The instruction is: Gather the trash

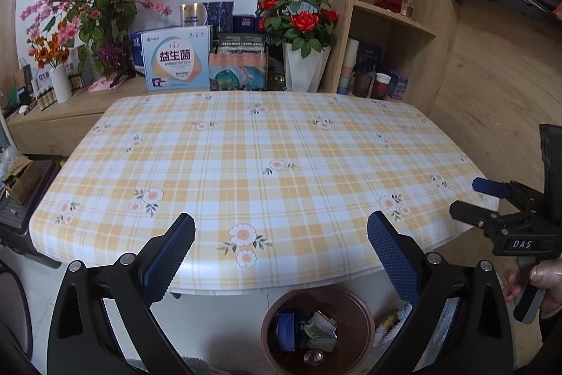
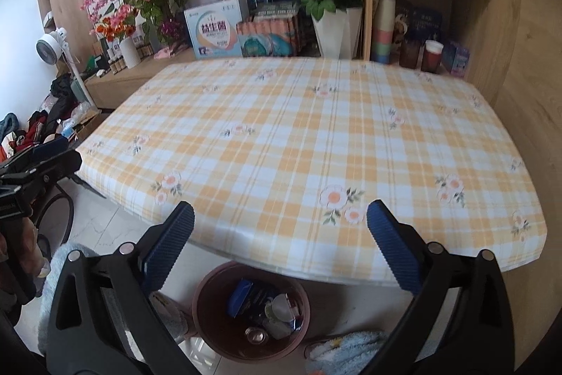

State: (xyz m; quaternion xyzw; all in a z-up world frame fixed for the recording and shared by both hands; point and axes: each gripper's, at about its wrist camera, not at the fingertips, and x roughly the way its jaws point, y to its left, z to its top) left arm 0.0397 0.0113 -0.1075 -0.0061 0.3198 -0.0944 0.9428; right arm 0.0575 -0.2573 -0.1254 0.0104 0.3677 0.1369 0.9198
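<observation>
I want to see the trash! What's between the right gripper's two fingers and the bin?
Nothing. In the right wrist view the open right gripper hangs over the table edge, the bin just below.

The table (image 1: 267,157) stands as the landmark. Below its near edge, on the floor, sits the bin (image 1: 318,327), and the trash (image 1: 305,327) lies inside it. Behind the table's far edge runs a low cabinet (image 1: 70,115) bearing the boxes (image 1: 177,58) and, at the table's far left, the flower vases (image 1: 61,81). Behind the far right corner rises the shelf unit (image 1: 390,9), with a rose pot (image 1: 305,65) just left of it.
</observation>
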